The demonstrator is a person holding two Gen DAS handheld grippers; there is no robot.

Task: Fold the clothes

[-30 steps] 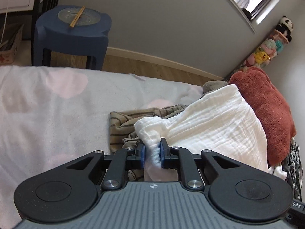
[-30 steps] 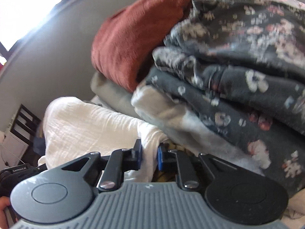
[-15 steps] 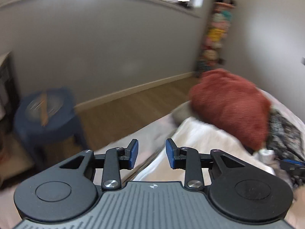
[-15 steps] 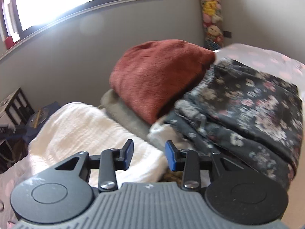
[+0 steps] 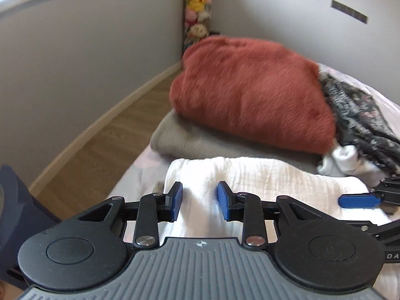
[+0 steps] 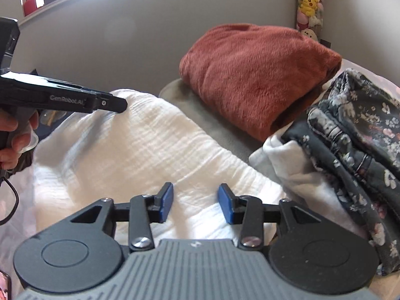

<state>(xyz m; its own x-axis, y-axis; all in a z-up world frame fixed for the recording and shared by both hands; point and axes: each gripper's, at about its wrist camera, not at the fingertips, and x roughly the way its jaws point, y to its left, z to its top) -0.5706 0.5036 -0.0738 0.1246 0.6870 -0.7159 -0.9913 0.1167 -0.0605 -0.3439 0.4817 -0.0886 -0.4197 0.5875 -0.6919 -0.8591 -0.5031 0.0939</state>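
My left tool [image 5: 199,201] hangs open and empty over the crinkled white muslin cloth [image 5: 250,177], folded flat on the bed; my right tool [image 6: 195,203] is opening, empty too. Beyond lie a plush rust blanket [image 6: 252,75], grey fleece [image 5: 185,140] and floral fabric [image 6: 355,135].

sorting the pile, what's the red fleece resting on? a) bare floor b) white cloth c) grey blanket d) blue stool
c: the red fleece sits on top of the folded grey blanket, whose edge sticks out beneath it; the white cloth lies nearer the camera, in front of both.
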